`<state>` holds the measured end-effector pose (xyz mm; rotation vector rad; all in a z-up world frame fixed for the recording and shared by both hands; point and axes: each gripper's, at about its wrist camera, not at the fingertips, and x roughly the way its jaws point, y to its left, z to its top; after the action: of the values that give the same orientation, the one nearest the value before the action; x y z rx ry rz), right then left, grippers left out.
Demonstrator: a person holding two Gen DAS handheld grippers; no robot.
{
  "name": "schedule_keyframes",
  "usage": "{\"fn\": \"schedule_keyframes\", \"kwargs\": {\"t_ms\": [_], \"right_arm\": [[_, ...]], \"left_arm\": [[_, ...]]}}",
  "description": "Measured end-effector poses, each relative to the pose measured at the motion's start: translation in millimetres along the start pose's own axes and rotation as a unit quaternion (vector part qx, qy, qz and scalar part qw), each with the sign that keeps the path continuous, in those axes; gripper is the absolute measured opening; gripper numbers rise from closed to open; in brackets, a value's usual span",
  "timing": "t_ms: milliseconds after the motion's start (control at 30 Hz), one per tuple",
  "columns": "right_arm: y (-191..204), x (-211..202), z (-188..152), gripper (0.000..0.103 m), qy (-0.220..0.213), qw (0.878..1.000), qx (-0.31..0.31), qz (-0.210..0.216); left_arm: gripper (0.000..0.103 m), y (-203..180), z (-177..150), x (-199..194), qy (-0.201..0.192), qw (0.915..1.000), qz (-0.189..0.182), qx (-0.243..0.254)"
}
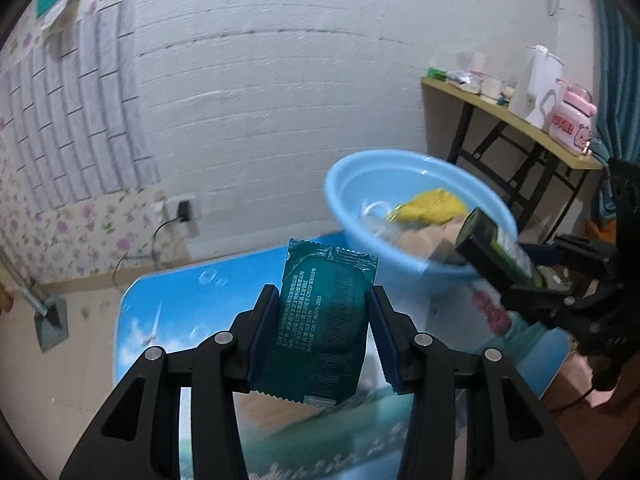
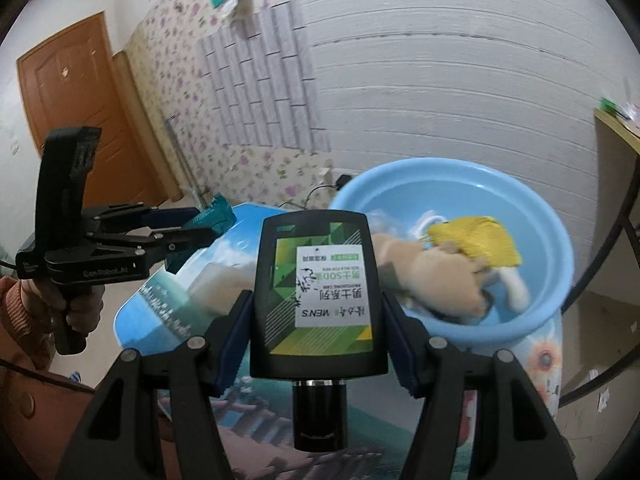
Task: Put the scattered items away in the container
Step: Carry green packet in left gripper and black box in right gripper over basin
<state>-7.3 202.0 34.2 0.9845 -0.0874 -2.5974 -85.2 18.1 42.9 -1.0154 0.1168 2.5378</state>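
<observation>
While clamped, sachet (image 1: 324,320) fills left claw (image 1: 322,336).

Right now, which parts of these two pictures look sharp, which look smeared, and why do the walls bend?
Left wrist view: the teal packet in the left tool is crisp; the blue basin is smeared. Right wrist view: the black bottle is sharp; the plush toy is blurred. In both, the fisheye lens curves the wall lines and darkens the corners.

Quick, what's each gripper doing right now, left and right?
Left gripper: closed on the teal packet.
Right gripper: closed on the black bottle.
</observation>
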Motion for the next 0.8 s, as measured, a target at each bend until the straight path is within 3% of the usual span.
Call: {"fn": "schedule_keyframes", "kwargs": {"t_ms": [467,800], "right_arm": [[-59.2,7.6,23.3,0.061,-0.013,0.998,0.029,-0.059],[-86.9,34.9,33.8,0.061,-0.003,0.995,0.047,-0.088]], "left_arm": [[0.045,-69.8,52.5,62.0,0.009,0.9954,-0.060,0.074],[0.045,-83.9,66.9,100.5,0.028,0.9932,-0.067,0.091]]}}
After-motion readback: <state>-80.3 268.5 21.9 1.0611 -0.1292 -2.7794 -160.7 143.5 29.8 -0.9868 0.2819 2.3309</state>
